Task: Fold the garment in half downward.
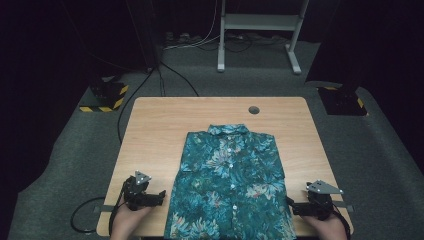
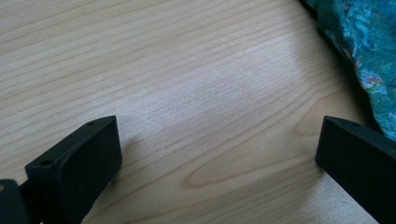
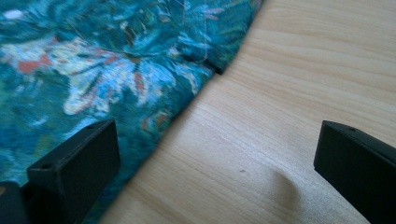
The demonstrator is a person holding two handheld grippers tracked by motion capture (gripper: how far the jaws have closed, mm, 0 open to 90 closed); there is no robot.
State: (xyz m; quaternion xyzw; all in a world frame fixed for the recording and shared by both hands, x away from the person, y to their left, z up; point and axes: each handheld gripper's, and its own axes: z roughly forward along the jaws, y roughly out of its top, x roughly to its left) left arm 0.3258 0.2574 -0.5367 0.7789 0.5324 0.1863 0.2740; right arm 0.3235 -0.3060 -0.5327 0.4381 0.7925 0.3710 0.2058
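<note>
From the high view, a teal floral shirt [image 1: 230,185] lies buttoned and flat on the wooden bench [image 1: 150,130], collar toward the far edge, sleeves already folded in, hem hanging off the near edge. The left gripper [image 1: 159,195] rests on bare wood just beside the shirt's left side; the right gripper [image 1: 291,204] sits at the right side, touching or nearly touching the cloth. A person's hand holds each one.

In the left gripper view, the jaws stand wide apart and released over bare bench [image 2: 187,93], nothing between them. The shirt [image 2: 364,51] shows at the upper right, its edge just past the right-hand jaw.

In the right gripper view, the jaws are likewise spread and empty — one jaw hangs over the printed shirt [image 3: 93,70], the other over wood [image 3: 289,84], so the side edge runs between them.

Judging from this, the next move is likely a pinch at both sides for a fold. The risk is uneven hold: the left jaws are off the cloth and could close on nothing, while the right could catch only the top layer — dragging the shirt askew or pulling the folded sleeve loose.
</note>
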